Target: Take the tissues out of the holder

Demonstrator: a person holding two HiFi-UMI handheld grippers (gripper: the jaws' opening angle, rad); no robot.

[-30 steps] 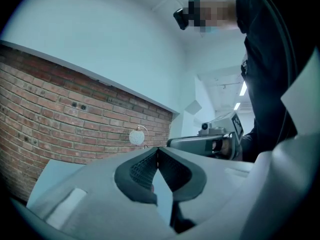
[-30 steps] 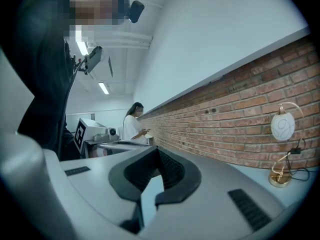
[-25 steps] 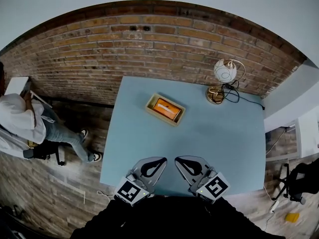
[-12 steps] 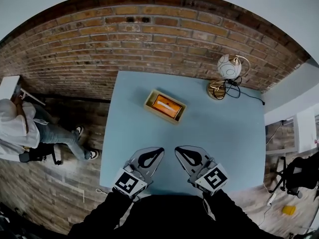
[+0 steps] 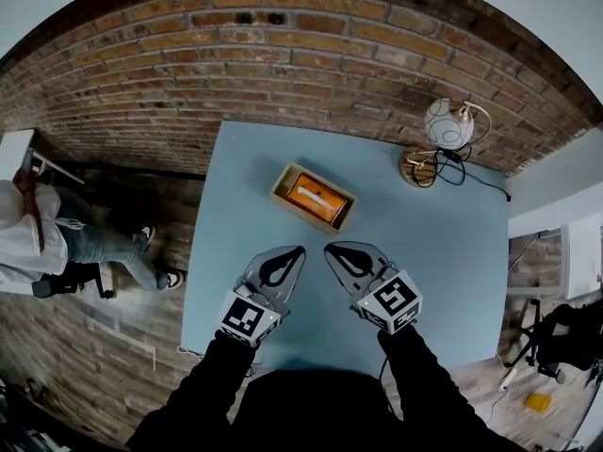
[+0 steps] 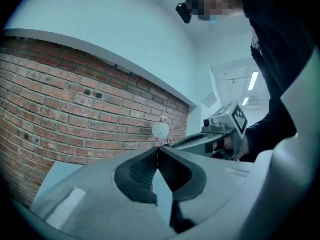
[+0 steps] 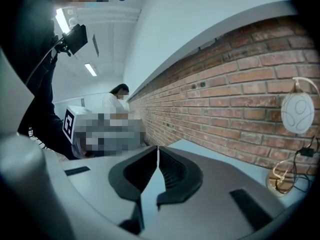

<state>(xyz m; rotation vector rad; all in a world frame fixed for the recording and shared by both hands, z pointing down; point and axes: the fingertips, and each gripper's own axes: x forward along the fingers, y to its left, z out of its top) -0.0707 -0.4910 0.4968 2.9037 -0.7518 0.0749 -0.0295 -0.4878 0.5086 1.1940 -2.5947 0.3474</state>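
Head view, centre frame: left tongs (image 5: 299, 250) and right tongs (image 5: 328, 249), both clamped together and empty, are closing in across the counter (image 5: 429, 248) on the holder (image 5: 280, 193), its tissues (image 5: 312, 195) still sitting inside, untouched; grasp pending.

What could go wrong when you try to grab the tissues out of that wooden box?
The left hand-held gripper and the right hand-held gripper are both shut, so they might just shove the wooden holder instead of pinching the tissues. The holder seems to sit loose on the table, so it may lift along with them. A wide swing could snag the lamp cable.
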